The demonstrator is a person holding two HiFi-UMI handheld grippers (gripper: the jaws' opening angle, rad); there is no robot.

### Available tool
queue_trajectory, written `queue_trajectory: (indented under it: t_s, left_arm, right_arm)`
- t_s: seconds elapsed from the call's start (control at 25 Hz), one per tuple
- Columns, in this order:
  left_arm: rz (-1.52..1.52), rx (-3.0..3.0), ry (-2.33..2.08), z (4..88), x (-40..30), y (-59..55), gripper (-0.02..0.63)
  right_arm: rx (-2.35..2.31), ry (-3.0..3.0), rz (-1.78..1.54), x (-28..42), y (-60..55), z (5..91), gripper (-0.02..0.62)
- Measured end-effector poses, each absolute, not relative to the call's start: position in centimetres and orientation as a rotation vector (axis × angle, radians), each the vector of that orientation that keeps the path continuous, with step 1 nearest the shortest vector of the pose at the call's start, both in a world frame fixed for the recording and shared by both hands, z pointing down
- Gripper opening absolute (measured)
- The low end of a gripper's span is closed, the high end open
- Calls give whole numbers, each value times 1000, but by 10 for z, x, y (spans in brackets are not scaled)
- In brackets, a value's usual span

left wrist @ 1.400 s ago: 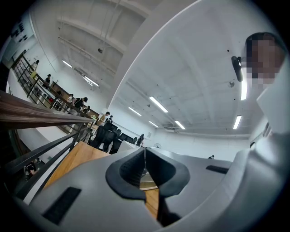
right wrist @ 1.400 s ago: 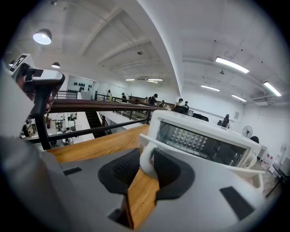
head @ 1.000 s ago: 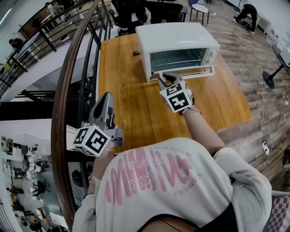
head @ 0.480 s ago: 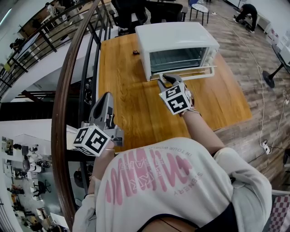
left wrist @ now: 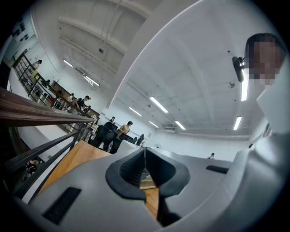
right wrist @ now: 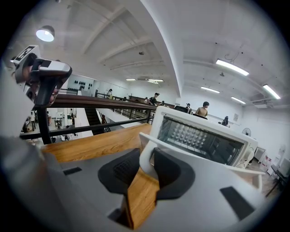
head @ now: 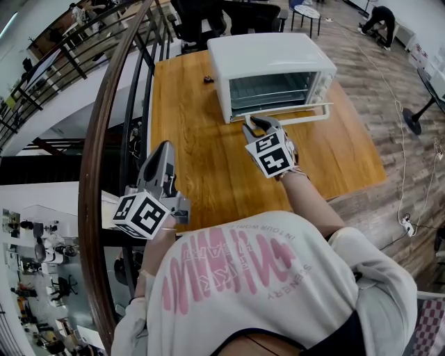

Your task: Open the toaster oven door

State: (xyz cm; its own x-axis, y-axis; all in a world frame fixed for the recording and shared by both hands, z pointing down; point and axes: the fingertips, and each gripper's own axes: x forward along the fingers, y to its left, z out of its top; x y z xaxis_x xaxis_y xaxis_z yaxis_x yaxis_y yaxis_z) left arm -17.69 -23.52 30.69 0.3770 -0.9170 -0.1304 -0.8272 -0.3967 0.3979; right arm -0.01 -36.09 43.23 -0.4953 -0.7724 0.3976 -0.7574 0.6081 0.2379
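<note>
A white toaster oven (head: pixel 268 66) stands at the far end of the wooden table (head: pixel 201 160). Its glass door hangs open, tilted down toward me, and the rack shows inside (right wrist: pixel 204 140). The white handle bar (head: pixel 299 115) runs along the door's front edge. My right gripper (head: pixel 254 124) is shut on the handle's left end, with the bar (right wrist: pixel 146 152) squeezed between its dark pads (right wrist: pixel 120 170). My left gripper (head: pixel 165 151) hovers by the table's near left edge, away from the oven. In the left gripper view, that gripper (left wrist: pixel 145 165) has its jaws shut on nothing.
A curved wooden railing (head: pixel 104 139) with dark bars runs close along the table's left side. A small dark object (head: pixel 208 81) lies left of the oven. Black chairs (head: pixel 201 21) stand beyond the table. A floor fan (head: pixel 417 118) and cables lie to the right.
The door has swung a little lower and the right gripper has come slightly toward me with the handle. The left gripper has stayed still.
</note>
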Motion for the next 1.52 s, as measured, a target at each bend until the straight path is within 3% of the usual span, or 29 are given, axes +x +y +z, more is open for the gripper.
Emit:
queue_trajectory:
  t_s: [1.52]
  left_arm:
    - [-472, 2352, -1561, 313, -184, -222, 21]
  right_arm:
    - [1254, -2357, -30, 6, -336, 461, 103]
